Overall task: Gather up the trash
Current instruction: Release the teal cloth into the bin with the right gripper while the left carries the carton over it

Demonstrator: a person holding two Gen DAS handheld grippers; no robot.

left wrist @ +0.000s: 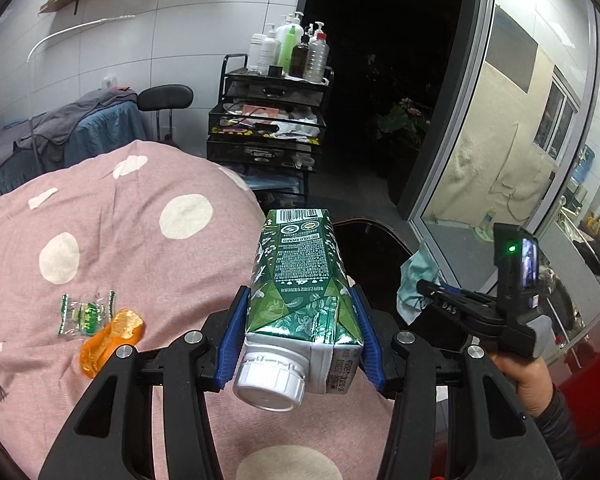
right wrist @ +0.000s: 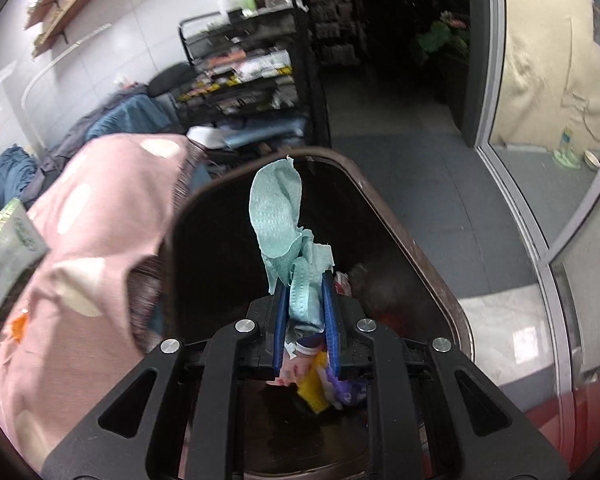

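Note:
A green drink carton (left wrist: 300, 264) with a white screw cap is clamped between the blue pads of my left gripper (left wrist: 300, 300), held above the pink spotted bedding (left wrist: 120, 220). A green candy wrapper (left wrist: 86, 314) and an orange wrapper (left wrist: 110, 336) lie on the bedding to its left. My right gripper (right wrist: 305, 292) is shut on a crumpled teal paper towel (right wrist: 280, 216) directly over the open dark trash bin (right wrist: 420, 248). The left wrist view shows that gripper (left wrist: 432, 292) and its paper towel (left wrist: 414, 284) at the right, with a hand behind them.
Yellow and purple trash (right wrist: 324, 388) lies inside the bin. A black wire cart (left wrist: 268, 120) topped with bottles stands behind the bed beside a dark doorway. A glass door (left wrist: 500, 140) is to the right, grey floor (right wrist: 420, 160) beyond the bin.

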